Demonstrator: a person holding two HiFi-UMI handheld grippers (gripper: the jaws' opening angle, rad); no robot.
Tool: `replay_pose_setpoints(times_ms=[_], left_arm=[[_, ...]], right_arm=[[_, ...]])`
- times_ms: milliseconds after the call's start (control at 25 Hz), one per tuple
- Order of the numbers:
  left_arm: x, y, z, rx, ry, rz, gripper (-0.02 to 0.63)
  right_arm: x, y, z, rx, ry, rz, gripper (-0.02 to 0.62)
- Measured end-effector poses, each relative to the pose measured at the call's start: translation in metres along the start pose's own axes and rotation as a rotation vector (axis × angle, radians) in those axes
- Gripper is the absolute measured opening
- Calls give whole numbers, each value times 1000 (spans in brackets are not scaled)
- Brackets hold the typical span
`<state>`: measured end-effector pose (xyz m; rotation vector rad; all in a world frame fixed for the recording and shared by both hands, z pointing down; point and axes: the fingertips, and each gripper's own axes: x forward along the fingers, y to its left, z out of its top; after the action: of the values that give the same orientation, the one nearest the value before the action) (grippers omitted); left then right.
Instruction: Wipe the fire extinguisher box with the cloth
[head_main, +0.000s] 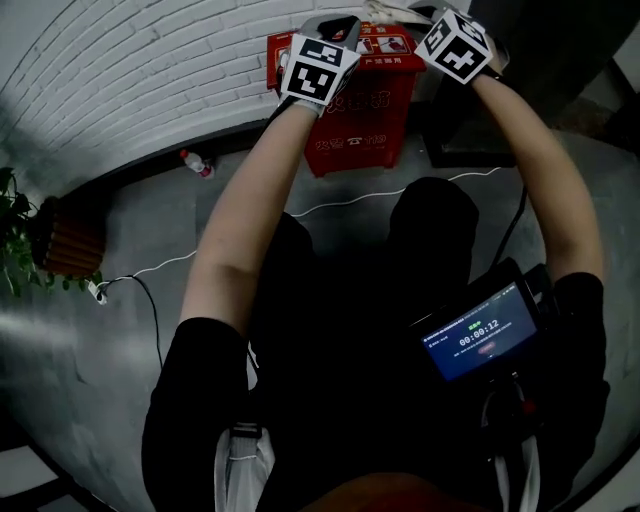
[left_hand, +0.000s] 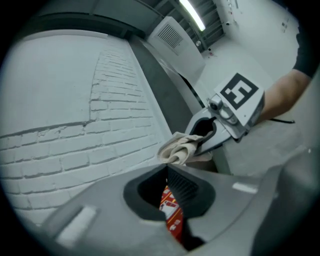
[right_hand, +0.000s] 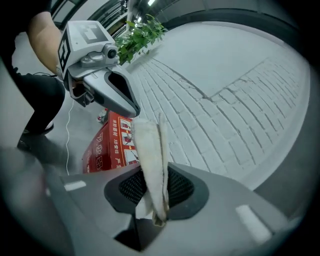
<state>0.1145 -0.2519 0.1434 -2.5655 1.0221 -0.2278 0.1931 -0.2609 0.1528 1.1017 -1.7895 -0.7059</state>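
The soft, pale folded cloth (right_hand: 149, 145) is pinched between the jaws of the right gripper (right_hand: 152, 172), the left gripper (left_hand: 167, 171) is held with its jaws pressed together and empty, and the red rectangular fire extinguisher box (head_main: 365, 125) is seen just below both pairs of jaws, backed against a white brick wall (head_main: 130, 70), with open grey floor (head_main: 180, 220) on its near side.

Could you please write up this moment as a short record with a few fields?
Setting: red fire extinguisher box on the floor against a white brick wall
Left gripper: jaws together, empty, pointed at the box
Right gripper: clamped on a pale folded cloth
Cloth contact: cannot tell whether it touches the box
Nearby: bottle on the floor by the wall; plant at the left
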Motion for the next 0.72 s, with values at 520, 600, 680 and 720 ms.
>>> replay_pose_setpoints(times_ms=[520,600,680,720], left_arm=[[64,-84,-12,-193,-76,-69,3],[72,-93,-19,-207,-85,-63,3],[79,-103,-27,-229,-90,-58,3],[81,-108,-31,-242,-93,-55,3]], right_arm=[[6,-2,-105,258,-19,-115,92],[14,0,-121,278,-11,-133,92],[25,5,-139,307,-3,-147,92],[30,8,-148,318,3,-154,92]])
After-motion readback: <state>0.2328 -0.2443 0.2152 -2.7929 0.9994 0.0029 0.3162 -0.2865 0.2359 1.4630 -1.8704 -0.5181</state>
